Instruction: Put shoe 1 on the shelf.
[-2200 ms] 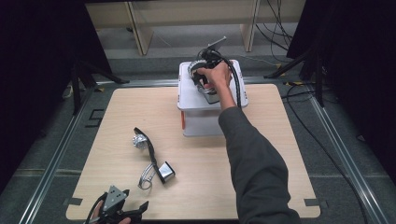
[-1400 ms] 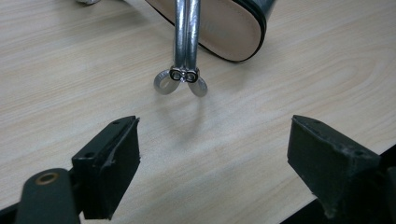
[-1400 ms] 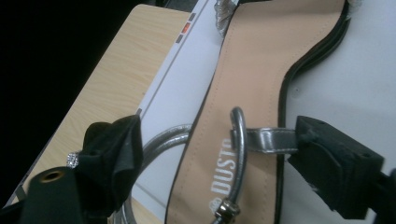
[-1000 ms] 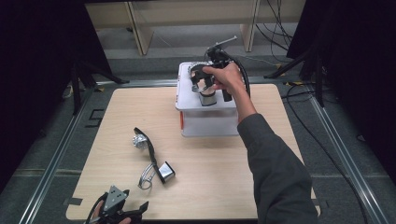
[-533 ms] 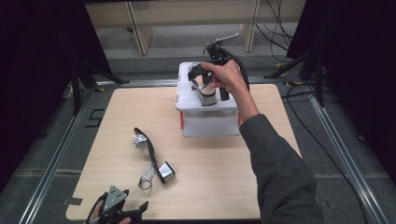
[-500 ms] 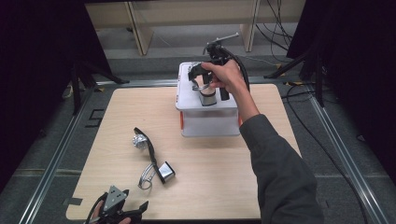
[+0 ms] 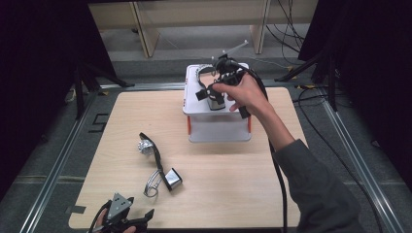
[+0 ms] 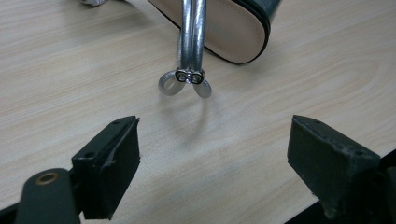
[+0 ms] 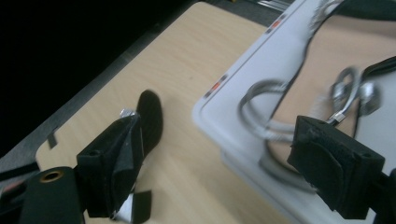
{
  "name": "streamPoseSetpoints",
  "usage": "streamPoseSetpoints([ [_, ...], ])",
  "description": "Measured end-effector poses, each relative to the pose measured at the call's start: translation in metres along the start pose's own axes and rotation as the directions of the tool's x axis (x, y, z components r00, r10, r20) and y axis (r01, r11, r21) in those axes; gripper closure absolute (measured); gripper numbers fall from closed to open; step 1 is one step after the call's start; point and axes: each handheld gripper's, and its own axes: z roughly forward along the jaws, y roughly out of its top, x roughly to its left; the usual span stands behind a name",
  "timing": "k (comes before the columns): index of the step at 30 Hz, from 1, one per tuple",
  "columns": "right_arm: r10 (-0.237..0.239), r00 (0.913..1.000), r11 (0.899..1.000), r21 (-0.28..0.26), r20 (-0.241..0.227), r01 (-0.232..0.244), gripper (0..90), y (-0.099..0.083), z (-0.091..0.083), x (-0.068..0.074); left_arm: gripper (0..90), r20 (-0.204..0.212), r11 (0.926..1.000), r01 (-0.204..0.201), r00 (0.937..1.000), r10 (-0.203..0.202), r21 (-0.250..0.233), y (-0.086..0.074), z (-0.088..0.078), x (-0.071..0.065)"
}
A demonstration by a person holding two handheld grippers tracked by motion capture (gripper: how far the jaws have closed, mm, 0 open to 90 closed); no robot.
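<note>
A black sandal (image 7: 154, 154) with a silver strap (image 7: 152, 182) lies on its side on the wooden table, left of centre. Its tan sole (image 8: 219, 23) and strap loop (image 8: 189, 77) lie just ahead of my left gripper (image 8: 212, 158), which is open and holds nothing. That gripper (image 7: 131, 221) rests at the table's front left edge. A second sandal (image 7: 206, 73) with a tan insole (image 9: 322, 60) lies on top of a white box (image 7: 218, 128). My right gripper (image 7: 219, 103) hovers over the box top, open (image 9: 215, 158), with nothing between the jaws.
The white box (image 9: 233, 98) stands at the back centre of the table (image 7: 233, 194). A metal frame (image 7: 58, 165) borders the table. Cables (image 7: 316, 102) trail on the floor at the right. Bare wood lies in front of the box and at the right.
The right hand and its gripper have shifted slightly right over the box top. The left gripper and the sandal on the table have not moved.
</note>
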Motion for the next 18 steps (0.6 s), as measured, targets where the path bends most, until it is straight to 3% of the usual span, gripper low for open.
streamPoseSetpoints([
  [2, -0.049, 0.9980, 0.999, 0.013, -0.040, 0.049, 17.6, -0.022, -0.001, 0.014, 16.6, -0.008, 0.9996, -0.023, 0.9997, 0.023, 0.014, 0.000, -0.001, 0.002],
  [3, -0.049, 0.9980, 0.999, 0.013, -0.040, 0.049, 17.6, -0.022, -0.001, 0.014, 16.6, -0.008, 0.9996, -0.023, 0.9997, 0.023, 0.014, 0.000, -0.001, 0.002],
  [4, -0.099, 0.9925, 0.995, 0.019, -0.072, 0.101, 16.9, -0.040, 0.004, 0.022, 16.6, -0.014, 0.9999, 0.011, 0.9998, -0.011, 0.013, 0.000, -0.001, -0.001],
  [5, -0.099, 0.9925, 0.995, 0.019, -0.072, 0.101, 16.9, -0.040, 0.004, 0.022, 16.6, -0.015, 0.9998, 0.009, 0.9998, -0.009, 0.018, 0.000, -0.001, -0.001],
  [6, -0.117, 0.9880, 0.992, 0.032, -0.100, 0.121, 16.9, -0.057, 0.013, 0.028, 16.6, -0.009, 0.9999, -0.007, 0.9999, 0.007, 0.011, 0.000, 0.000, 0.000],
  [7, -0.117, 0.9880, 0.992, 0.032, -0.100, 0.121, 16.9, -0.057, 0.013, 0.028, 16.6, -0.009, 0.9999, -0.007, 0.9999, 0.007, 0.011, 0.000, 0.000, 0.000],
  [8, -0.124, 0.9836, 0.989, 0.063, -0.131, 0.133, 17.2, -0.075, 0.026, 0.034, 16.6, -0.013, 0.9989, -0.044, 0.9989, 0.045, 0.016, 0.000, 0.001, 0.003],
  [9, -0.124, 0.9836, 0.989, 0.063, -0.131, 0.133, 17.2, -0.075, 0.026, 0.034, 16.6, -0.013, 0.9989, -0.044, 0.9989, 0.045, 0.016, 0.000, 0.001, 0.003],
  [10, -0.136, 0.9810, 0.987, 0.068, -0.139, 0.146, 17.4, -0.081, 0.031, 0.036, 16.6, -0.006, 1.0000, -0.002, 1.0000, 0.002, 0.004, -0.001, 0.001, 0.000],
  [12, -0.152, 0.9761, 0.982, 0.087, -0.156, 0.167, 18.0, -0.097, 0.045, 0.041, 16.6, -0.006, 1.0000, -0.001, 1.0000, 0.001, 0.005, -0.001, 0.001, 0.000],
  [13, -0.167, 0.9713, 0.978, 0.097, -0.169, 0.185, 18.4, -0.113, 0.060, 0.045, 16.6, -0.004, 1.0000, -0.003, 1.0000, 0.003, 0.005, -0.001, 0.001, 0.001],
  [15, -0.169, 0.9707, 0.977, 0.104, -0.171, 0.189, 18.4, -0.118, 0.064, 0.046, 16.6, -0.006, 1.0000, 0.001, 1.0000, -0.001, 0.005, -0.001, 0.001, 0.000],
  [16, -0.186, 0.9670, 0.972, 0.110, -0.174, 0.207, 18.6, -0.131, 0.077, 0.049, 16.6, -0.005, 1.0000, 0.000, 1.0000, 0.000, 0.004, -0.001, 0.001, 0.001],
  [17, -0.186, 0.9670, 0.972, 0.110, -0.174, 0.207, 18.6, -0.131, 0.077, 0.049, 16.6, -0.007, 1.0000, -0.001, 1.0000, 0.001, 0.003, -0.001, 0.001, 0.001],
  [18, -0.182, 0.9675, 0.971, 0.122, -0.175, 0.205, 18.9, -0.143, 0.088, 0.053, 16.6, -0.008, 1.0000, 0.003, 1.0000, -0.003, 0.002, -0.001, 0.000, 0.000],
])
